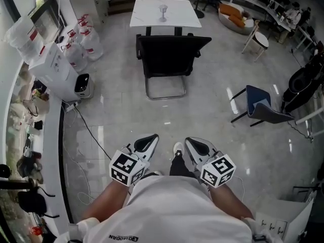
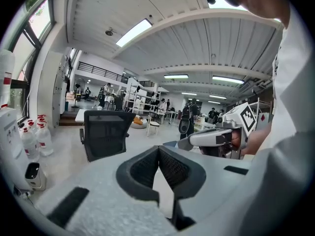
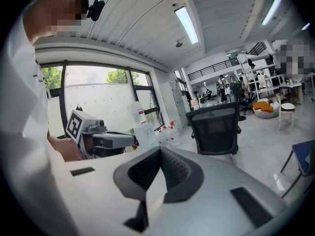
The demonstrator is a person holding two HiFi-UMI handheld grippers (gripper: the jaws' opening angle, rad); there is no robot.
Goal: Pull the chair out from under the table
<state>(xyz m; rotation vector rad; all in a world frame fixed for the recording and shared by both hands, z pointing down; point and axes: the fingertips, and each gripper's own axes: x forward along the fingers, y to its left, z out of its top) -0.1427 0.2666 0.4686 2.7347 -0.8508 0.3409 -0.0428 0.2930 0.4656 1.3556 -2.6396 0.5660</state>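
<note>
In the head view, a cluster of water bottles [image 1: 90, 40] stands on the floor at ten o'clock, just beside a white dispenser [image 1: 53, 71] along the left wall. The left gripper [image 1: 150, 138] is held close in front of the person's body at about seven o'clock, pointing ahead and a little down. In the left gripper view its jaws are together, with nothing between them.

The black chair [image 1: 167, 54] stands at twelve o'clock, well apart from both grippers, with its mesh back facing the person. It is drawn up to the near edge of the white table [image 1: 147, 14], which carries a glass [image 1: 162, 12]. I cannot tell whether the seat reaches beneath the tabletop.

The right gripper [image 1: 190, 142] sits at five o'clock, beside the left one and parallel to it. Its jaws are likewise pressed together and empty in the right gripper view.

A blue chair [image 1: 259, 105] stands at three o'clock, and a round stool [image 1: 260, 38] at two o'clock.
</note>
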